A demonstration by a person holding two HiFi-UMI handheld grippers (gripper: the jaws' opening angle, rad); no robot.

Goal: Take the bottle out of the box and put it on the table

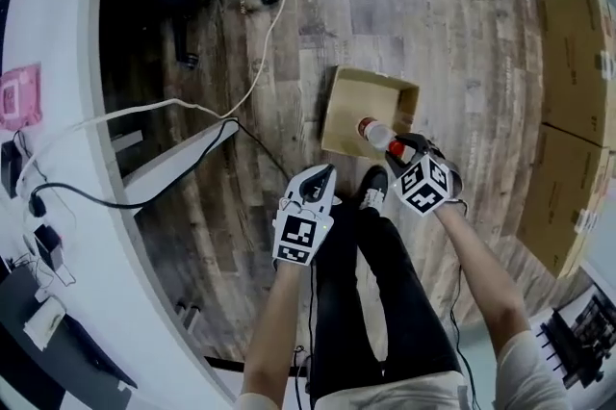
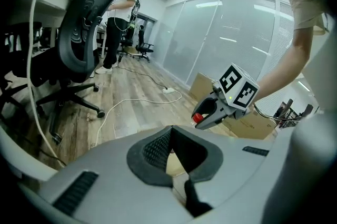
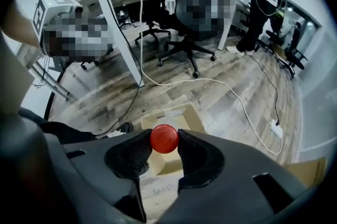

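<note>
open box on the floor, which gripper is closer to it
Right. The right gripper holds the bottle above the box; the left gripper is off to its side, nearer the person.

Clear bottle (image 1: pixel 377 133) with red cap (image 3: pixel 164 139), tilted, gripped between the right gripper (image 1: pixel 402 151) fingers (image 3: pixel 131 153), cap end past the fingertips; open cardboard box (image 1: pixel 371 100) on the floor beyond them.

red bottle cap (image 3: pixel 164 139), tan box (image 1: pixel 358 106), grey-brown wood-grain floor (image 1: pixel 385 4), wht desk (image 1: pixel 58 110)
</note>
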